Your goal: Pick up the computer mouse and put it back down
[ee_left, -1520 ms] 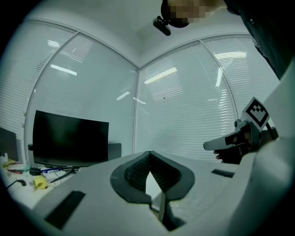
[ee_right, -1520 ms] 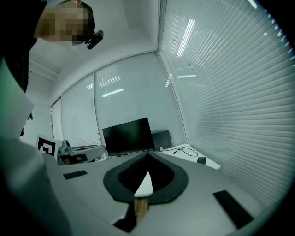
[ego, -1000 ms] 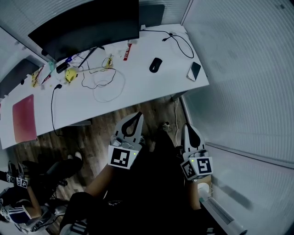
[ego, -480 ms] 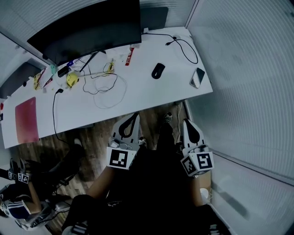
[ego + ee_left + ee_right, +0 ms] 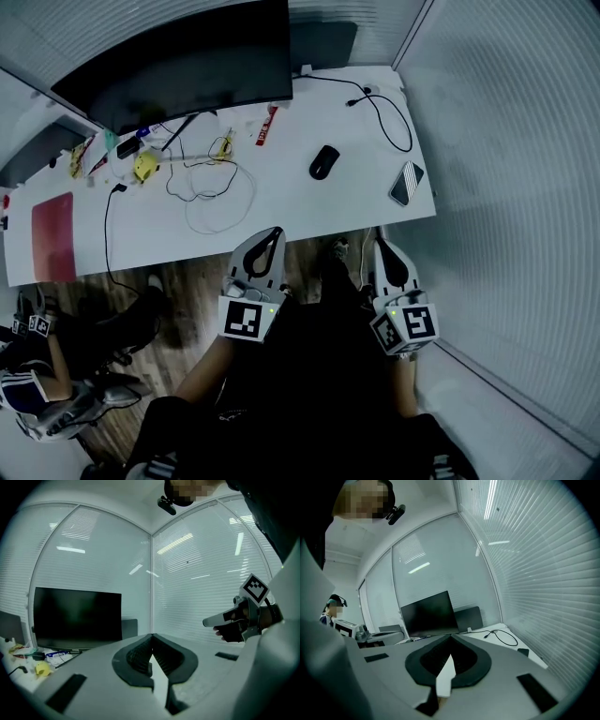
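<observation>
Looking at the computer mouse [image 5: 324, 161]: it sits on the white bench [image 5: 281, 192], ahead of both tools and well apart from them, a bit nearer the right hand-held gripper [image 5: 384, 246] than the left hand-held gripper [image 5: 271, 234]. Both have jaws pressed together w/ nothing between, so I'd need to spread one first. Mouse is prob light, w/ a rigid plastic shell, smooth & domed on top, so slippery. I'd pinch across its two long sides, approx mid-length, not over the rounded back
</observation>
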Demonstrator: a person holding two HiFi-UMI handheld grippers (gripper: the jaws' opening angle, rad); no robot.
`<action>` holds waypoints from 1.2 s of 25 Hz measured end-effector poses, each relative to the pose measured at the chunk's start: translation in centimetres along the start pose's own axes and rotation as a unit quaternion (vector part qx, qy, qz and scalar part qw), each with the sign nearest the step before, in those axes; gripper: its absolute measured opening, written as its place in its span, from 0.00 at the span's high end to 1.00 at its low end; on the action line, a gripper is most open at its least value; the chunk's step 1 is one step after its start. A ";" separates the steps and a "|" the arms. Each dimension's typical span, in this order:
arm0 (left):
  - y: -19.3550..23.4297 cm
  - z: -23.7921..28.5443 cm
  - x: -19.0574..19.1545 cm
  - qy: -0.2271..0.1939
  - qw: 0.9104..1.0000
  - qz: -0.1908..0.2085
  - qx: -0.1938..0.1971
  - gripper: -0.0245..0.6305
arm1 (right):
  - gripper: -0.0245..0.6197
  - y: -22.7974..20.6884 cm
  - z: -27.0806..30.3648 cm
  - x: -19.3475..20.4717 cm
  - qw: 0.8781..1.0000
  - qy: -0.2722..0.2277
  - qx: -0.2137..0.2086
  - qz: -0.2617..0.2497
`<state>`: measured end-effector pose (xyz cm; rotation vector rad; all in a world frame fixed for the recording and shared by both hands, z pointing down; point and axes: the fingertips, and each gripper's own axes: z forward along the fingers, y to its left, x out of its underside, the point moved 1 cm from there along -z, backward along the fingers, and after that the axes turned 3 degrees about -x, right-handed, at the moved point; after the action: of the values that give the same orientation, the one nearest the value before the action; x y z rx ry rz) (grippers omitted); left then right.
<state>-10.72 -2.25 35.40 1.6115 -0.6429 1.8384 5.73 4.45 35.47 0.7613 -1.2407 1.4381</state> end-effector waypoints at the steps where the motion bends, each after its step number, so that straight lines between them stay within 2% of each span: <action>1: 0.1 0.6 -0.1 0.002 1.000 -0.003 -0.007 0.95 | 0.96 -0.5 0.5 -0.3 1.000 0.003 -0.005 -0.001; 9: -0.7 6.1 -0.6 0.014 0.998 -0.003 -0.054 0.95 | 0.96 -5.4 4.5 -3.4 0.998 0.013 -0.054 -0.014; 19: -1.9 13.1 -0.4 0.036 0.992 -0.010 -0.119 0.95 | 0.96 -12.3 8.8 -6.2 0.993 0.040 -0.104 -0.027; 24: -2.4 15.4 0.7 0.057 0.990 -0.014 -0.131 0.95 | 0.96 -14.0 10.4 -6.3 0.990 0.051 -0.126 -0.025; 30: -2.5 17.5 2.8 0.084 0.988 0.000 -0.133 0.95 | 0.96 -14.9 12.1 -4.9 0.986 0.073 -0.149 -0.020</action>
<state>3.01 -12.47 40.65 1.2705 -0.7744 1.7801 19.31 -9.69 38.48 0.4665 -1.2819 1.2176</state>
